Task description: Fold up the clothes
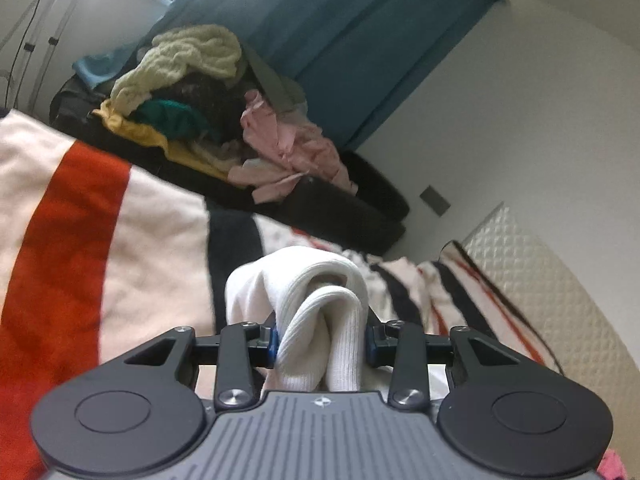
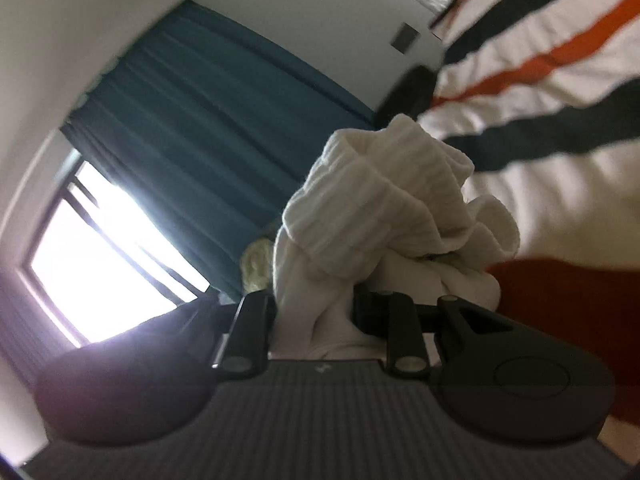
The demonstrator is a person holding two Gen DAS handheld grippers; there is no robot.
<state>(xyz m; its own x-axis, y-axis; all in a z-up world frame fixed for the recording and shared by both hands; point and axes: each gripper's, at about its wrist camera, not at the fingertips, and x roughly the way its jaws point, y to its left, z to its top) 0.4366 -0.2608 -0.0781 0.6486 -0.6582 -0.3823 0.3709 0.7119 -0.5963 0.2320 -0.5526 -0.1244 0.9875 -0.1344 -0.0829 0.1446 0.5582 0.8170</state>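
**me:** Across the bed, biggest thing first: a striped blanket in cream, red and black covers everything under my hands. I reckon that's my folding surface, soft and flat enough to lay stuff down on.

**other:** Where's the laundry coming from?

**me:** Behind the blanket sits a dark basket, heaped way over the rim. Pale yellow knit on top, something green and something mustard under that, pink pieces spilling over the near edge. Teal curtain hangs behind it. I can't tell which of that heap has been through my hands and which hasn't.

**other:** And what are you holding?

**me:** A white ribbed garment, thick and stretchy, could be a sock or a cuffed knit, honestly can't say. My left gripper has its jaws clamped on a bunched loop of it, blue pads squeezing both sides. My right gripper is buried in the same white bundle; cloth fills the gap between its fingers, so it looks closed on it too, though the left side there is dark and blurry.

**other:** Why both hands?

**me:** My guess is two grips let me keep it up off the blanket and control the shape. Right now it's scrunched between them, not flat and not a tidy fold.
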